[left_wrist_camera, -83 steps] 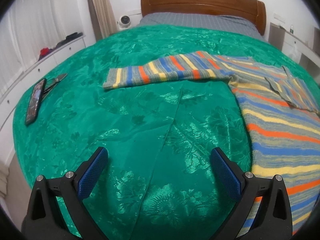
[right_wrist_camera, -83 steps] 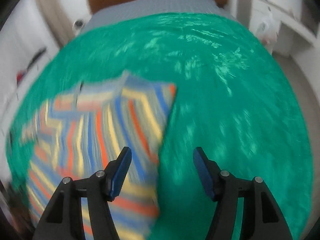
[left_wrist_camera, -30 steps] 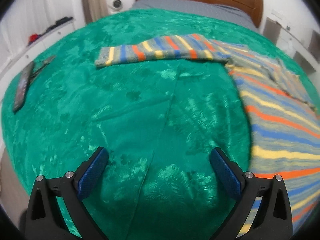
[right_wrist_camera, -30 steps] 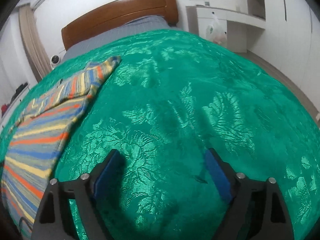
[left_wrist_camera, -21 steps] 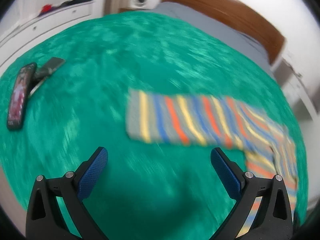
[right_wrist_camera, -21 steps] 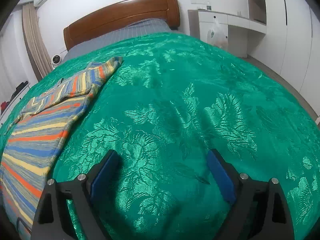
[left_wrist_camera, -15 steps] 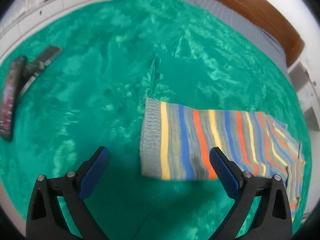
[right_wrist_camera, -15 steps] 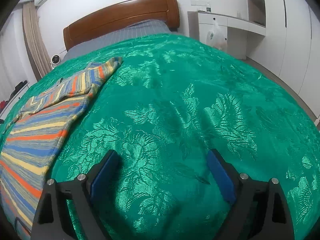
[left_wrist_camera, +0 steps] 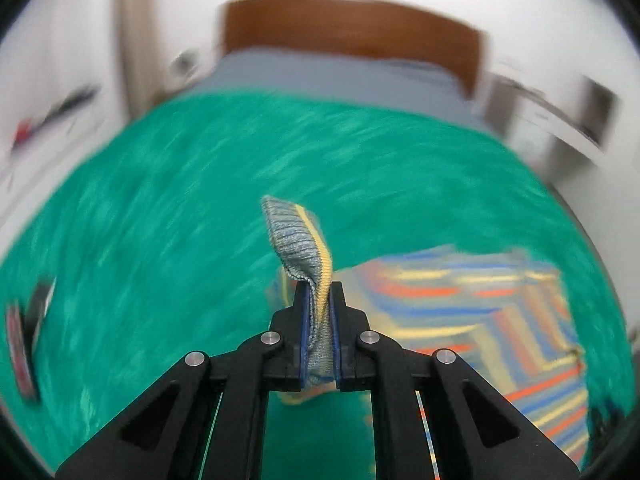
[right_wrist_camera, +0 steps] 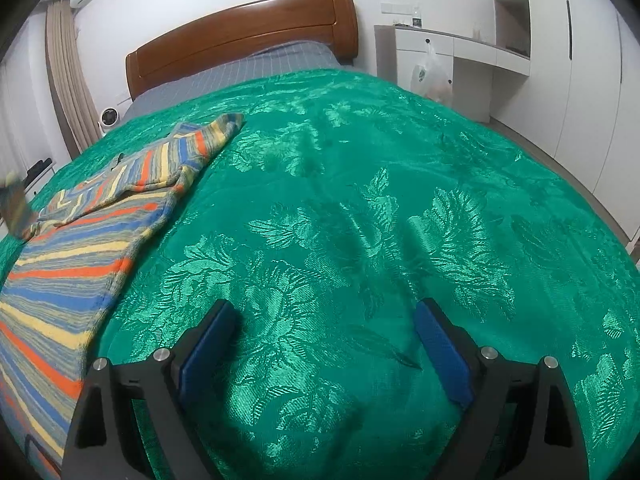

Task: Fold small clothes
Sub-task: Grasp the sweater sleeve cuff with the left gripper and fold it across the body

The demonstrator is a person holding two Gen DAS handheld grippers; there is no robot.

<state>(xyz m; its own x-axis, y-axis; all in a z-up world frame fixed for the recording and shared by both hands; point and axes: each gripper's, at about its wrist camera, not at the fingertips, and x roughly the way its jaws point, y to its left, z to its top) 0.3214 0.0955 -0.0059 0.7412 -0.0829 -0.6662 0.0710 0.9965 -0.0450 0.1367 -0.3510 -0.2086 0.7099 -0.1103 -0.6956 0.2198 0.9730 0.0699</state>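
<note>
The left gripper (left_wrist_camera: 318,300) is clenched on the ribbed cuff (left_wrist_camera: 298,240) of a striped sweater (right_wrist_camera: 76,264), the grey knit pinched flat between the pads and curling up above them, lifted off the bedspread (right_wrist_camera: 360,208). The right gripper (right_wrist_camera: 324,344) is spread wide with nothing in it, hovering low over bare green fabric to the right of the garment. The sweater lies mostly flat on the left part of the bed, its right sleeve (right_wrist_camera: 200,140) reaching toward the far side; in the left wrist view the body shows blurred, to the right of the raised cuff. It looks like a light, soft knit that will drape and stretch rather than hold a crease, so the sleeve will likely sag from a single pinch and drag the shoulder with it; the cuff is a sound place to hold for laying the sleeve across the body, and the hem corners or shoulders would suit the later folds. The satin-like bedspread seems slick, so the garment may slide when pulled. A phone (left_wrist_camera: 22,344) lies at the far left edge of the bed, well apart from the sweater. Nothing lies between the grippers and the garment. Beyond are the headboard (right_wrist_camera: 240,36) and a white cabinet (right_wrist_camera: 452,60) with a plastic bag (right_wrist_camera: 430,74) hanging on it.
</note>
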